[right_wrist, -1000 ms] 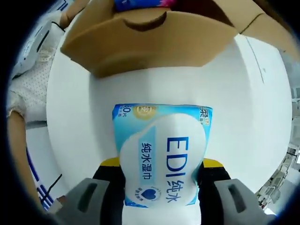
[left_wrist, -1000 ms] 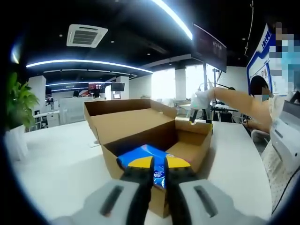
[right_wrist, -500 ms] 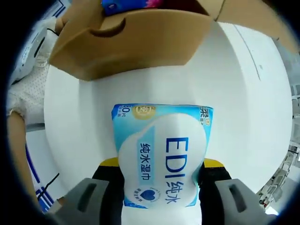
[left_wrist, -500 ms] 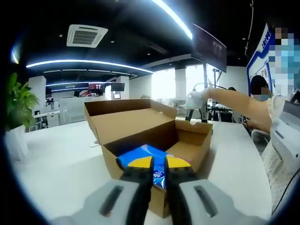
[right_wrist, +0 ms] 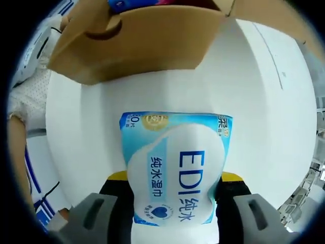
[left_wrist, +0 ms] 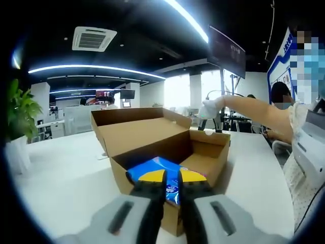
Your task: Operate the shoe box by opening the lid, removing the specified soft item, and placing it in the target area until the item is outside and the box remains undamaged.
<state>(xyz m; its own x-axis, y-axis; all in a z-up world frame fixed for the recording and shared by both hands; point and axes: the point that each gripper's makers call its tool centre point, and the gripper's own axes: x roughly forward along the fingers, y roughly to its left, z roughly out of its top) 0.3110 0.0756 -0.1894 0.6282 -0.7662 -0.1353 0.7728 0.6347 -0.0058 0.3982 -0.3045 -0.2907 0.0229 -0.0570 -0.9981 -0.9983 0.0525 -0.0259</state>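
Right now the wet-wipe pack (right_wrist: 175,173) is pinched between the jaws of my right gripper (right_wrist: 175,203), its long axis running straight out ahead of the jaws, label up. It hangs over the bare white desk (right_wrist: 269,127), already outside the shoe box (right_wrist: 137,43), whose end wall with the thumb notch lies just beyond the pack's far edge. As I judge it, the coming move is only a lowering onto the desk, and nothing stands in the way beneath.

My left gripper (left_wrist: 171,203) has its jaws pressed nearly together with nothing between them, pointing at the box's near wall (left_wrist: 167,152); the lid (left_wrist: 137,124) is thrown back open and a blue packet (left_wrist: 157,170) lies inside. A potted plant (left_wrist: 20,117) stands well apart at the desk's edge.
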